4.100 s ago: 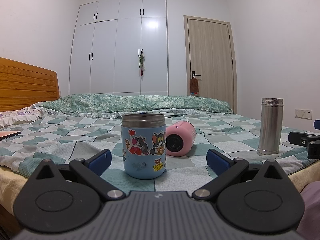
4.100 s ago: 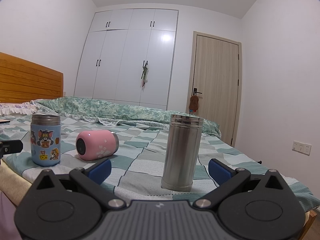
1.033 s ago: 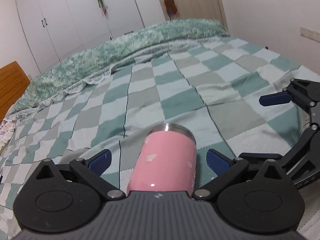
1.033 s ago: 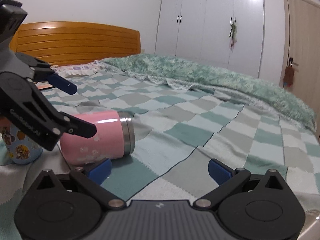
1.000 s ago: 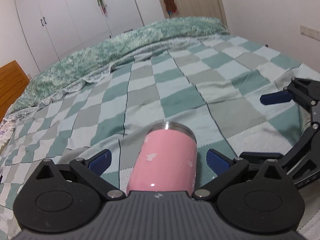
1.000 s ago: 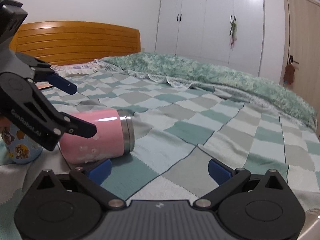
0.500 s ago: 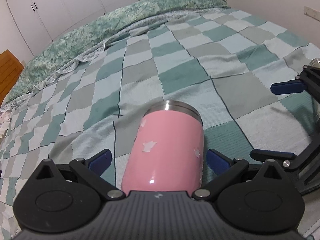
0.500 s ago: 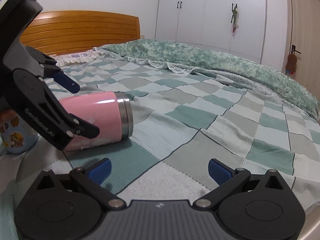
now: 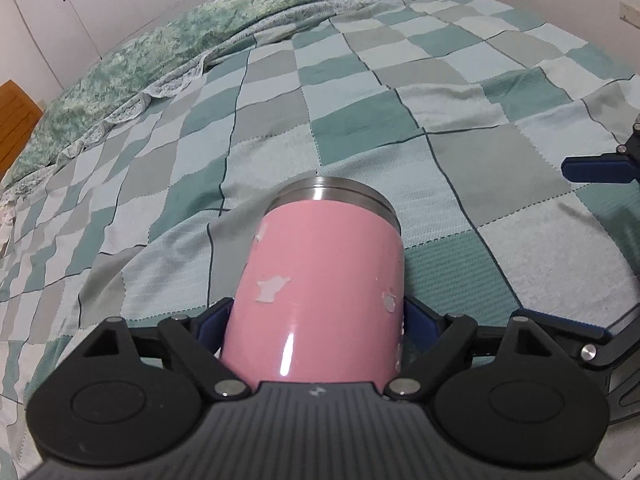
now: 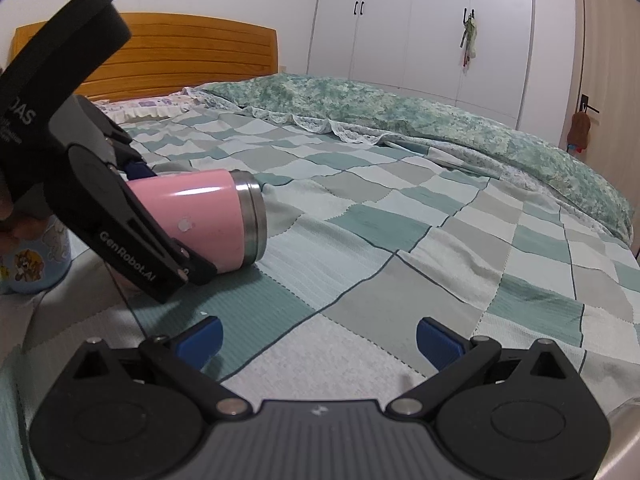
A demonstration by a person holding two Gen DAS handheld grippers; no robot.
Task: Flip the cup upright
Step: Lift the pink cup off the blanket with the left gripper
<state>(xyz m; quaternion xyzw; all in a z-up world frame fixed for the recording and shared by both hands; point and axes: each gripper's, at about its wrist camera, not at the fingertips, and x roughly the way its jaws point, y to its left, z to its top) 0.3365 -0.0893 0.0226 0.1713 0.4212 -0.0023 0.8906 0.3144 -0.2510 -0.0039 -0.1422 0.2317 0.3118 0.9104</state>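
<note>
The pink cup (image 9: 320, 280) with a steel rim lies on its side on the checked bedspread, rim pointing away from me. My left gripper (image 9: 316, 320) is shut on the pink cup, its blue pads pressed against both sides of the body. In the right wrist view the pink cup (image 10: 200, 216) shows at the left, tilted with its rim end low and held by the left gripper (image 10: 132, 240). My right gripper (image 10: 318, 340) is open and empty, low over the bedspread to the right of the cup.
A blue cartoon-sticker cup (image 10: 36, 260) stands upright behind the left gripper. The checked bedspread (image 10: 440, 240) stretches ahead to a folded green quilt (image 10: 400, 112). A wooden headboard (image 10: 180, 56), white wardrobes and a door stand beyond. The right gripper's blue fingertip (image 9: 596, 168) shows at the right edge.
The left gripper has closed its jaws onto the pink cup, which was lying between open fingers before. The cup's base end has risen slightly. The right gripper has shifted little.
</note>
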